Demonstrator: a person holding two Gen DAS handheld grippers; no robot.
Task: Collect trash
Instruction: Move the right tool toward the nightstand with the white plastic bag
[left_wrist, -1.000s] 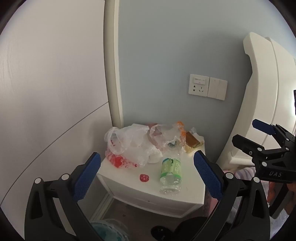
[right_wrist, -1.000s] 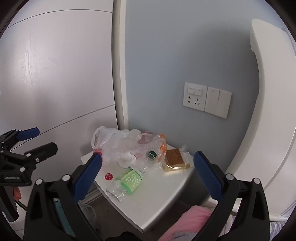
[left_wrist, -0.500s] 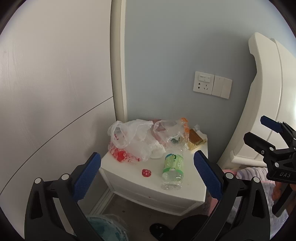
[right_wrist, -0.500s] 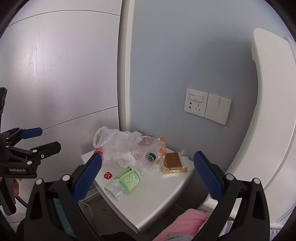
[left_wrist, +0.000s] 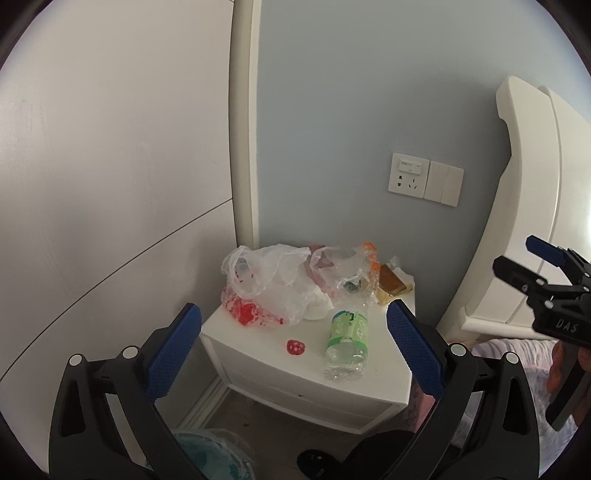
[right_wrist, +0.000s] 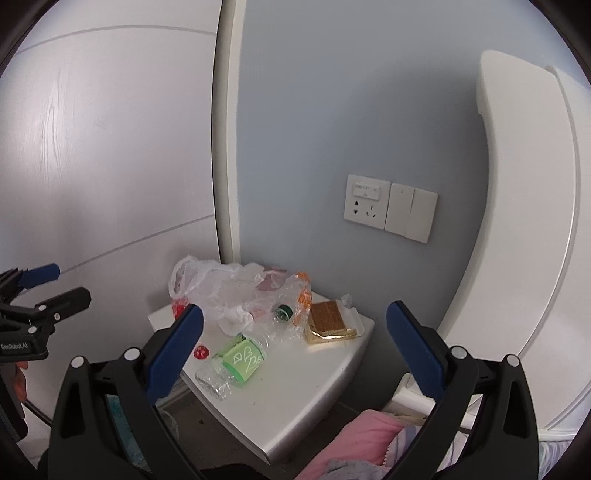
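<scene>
pale blue wall (left_wrist: 332, 129) with socket plate (left_wrist: 408, 179) and switch (left_wrist: 443, 183); white headboard (left_wrist: 535, 184) at 3 o'clock.

- white tabletop (left_wrist: 376, 369) of a bedside unit, set in the corner.
- clear plastic bottle (left_wrist: 347, 343), green label, lying on its side at centre front of the tabletop, uncapped neck toward the wall.
- small red item (left_wrist: 295, 347), just beside the bottle at its 9 o'clock; kind unclear.
- crumpled clear plastic bag (left_wrist: 273, 280), red print on its lower part, at 11 o'clock of the bottle.
- second clear wrapper with orange trim (left_wrist: 351, 266), at 12 o'clock, with a green cap (right_wrist: 283, 312) in it.
- gold packet (right_wrist: 330, 322) at the far right corner.
- left hand-held gripper (left_wrist: 291, 343): blue pads spread wide, empty, short of the tabletop.
- right hand-held gripper (right_wrist: 295, 345): likewise spread wide, empty.
- pink fabric (right_wrist: 365, 439) at 5 o'clock, right wrist view.
</scene>
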